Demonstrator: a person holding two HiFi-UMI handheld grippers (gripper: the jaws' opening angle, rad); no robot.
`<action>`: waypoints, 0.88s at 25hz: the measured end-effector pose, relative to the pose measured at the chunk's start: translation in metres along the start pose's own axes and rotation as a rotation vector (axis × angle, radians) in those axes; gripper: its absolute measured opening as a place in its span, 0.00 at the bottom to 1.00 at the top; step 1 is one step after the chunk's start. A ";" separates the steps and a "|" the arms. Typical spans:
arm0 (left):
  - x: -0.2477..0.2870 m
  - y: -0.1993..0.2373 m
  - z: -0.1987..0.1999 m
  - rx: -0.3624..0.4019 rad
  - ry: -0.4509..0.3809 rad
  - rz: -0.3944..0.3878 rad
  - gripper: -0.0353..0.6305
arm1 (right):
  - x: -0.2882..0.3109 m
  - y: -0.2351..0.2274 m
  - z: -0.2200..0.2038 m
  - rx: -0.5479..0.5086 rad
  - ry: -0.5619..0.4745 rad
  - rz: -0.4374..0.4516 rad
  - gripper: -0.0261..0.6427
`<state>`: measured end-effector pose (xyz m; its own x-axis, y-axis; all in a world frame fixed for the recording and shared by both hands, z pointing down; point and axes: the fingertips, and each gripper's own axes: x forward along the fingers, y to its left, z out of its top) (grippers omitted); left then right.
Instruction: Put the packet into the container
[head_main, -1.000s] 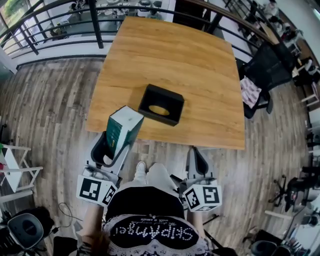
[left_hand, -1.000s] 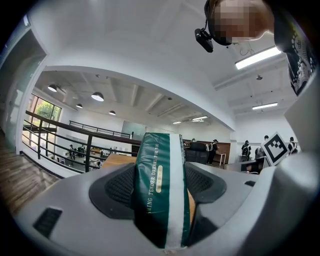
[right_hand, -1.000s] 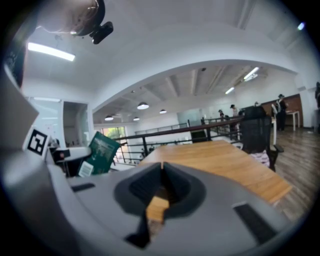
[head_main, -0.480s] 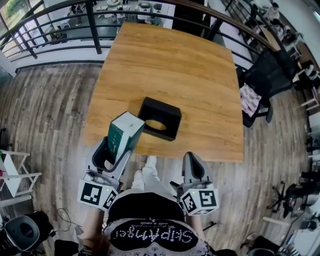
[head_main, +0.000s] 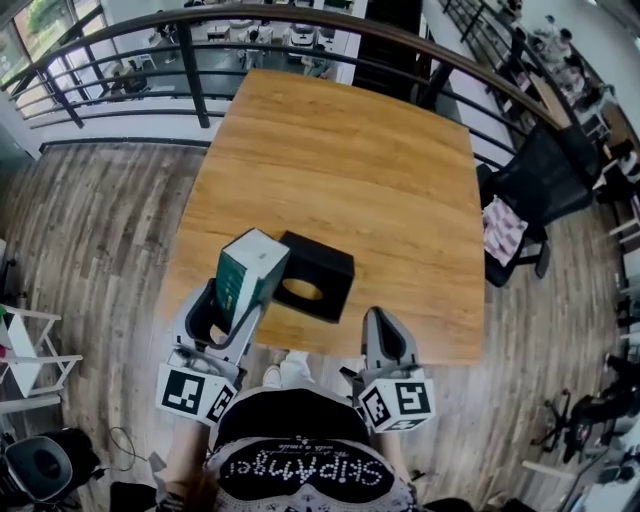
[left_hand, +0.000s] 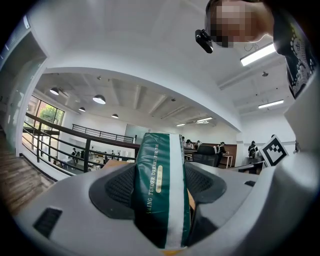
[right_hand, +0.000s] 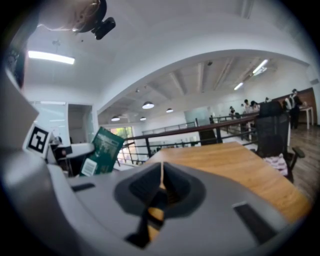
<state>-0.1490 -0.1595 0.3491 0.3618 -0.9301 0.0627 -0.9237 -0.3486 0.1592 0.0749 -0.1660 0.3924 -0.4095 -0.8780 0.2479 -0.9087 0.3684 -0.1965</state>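
Note:
A green and white packet (head_main: 247, 272) stands tilted between the jaws of my left gripper (head_main: 222, 312), which is shut on it; the left gripper view shows the packet (left_hand: 161, 192) clamped between both pads. It hangs over the table's near left edge, just left of the black container (head_main: 313, 277), an open box on the wooden table (head_main: 350, 170). My right gripper (head_main: 385, 345) hovers below the table's near edge, jaws shut with nothing between them. In the right gripper view the packet (right_hand: 101, 151) shows at left.
A black office chair (head_main: 545, 185) with a patterned cloth stands off the table's right side. A dark metal railing (head_main: 190, 50) runs behind the table. White shelving (head_main: 30, 350) is at the far left on the wood floor.
The table and container have shifted nearer and lower in the head view. The packet now sits right beside the container's left side. Both grippers keep their hold states.

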 end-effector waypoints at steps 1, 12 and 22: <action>0.005 0.000 0.000 0.001 0.000 0.004 0.56 | 0.004 -0.005 0.002 0.001 -0.001 0.000 0.09; 0.044 0.004 -0.017 -0.017 0.019 0.039 0.56 | 0.030 -0.045 0.002 0.017 0.021 -0.005 0.09; 0.054 0.001 -0.009 -0.025 0.000 0.030 0.56 | 0.038 -0.046 0.007 0.017 0.029 0.006 0.09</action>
<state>-0.1293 -0.2091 0.3619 0.3336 -0.9402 0.0680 -0.9308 -0.3171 0.1821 0.1022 -0.2186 0.4039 -0.4171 -0.8665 0.2742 -0.9050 0.3680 -0.2136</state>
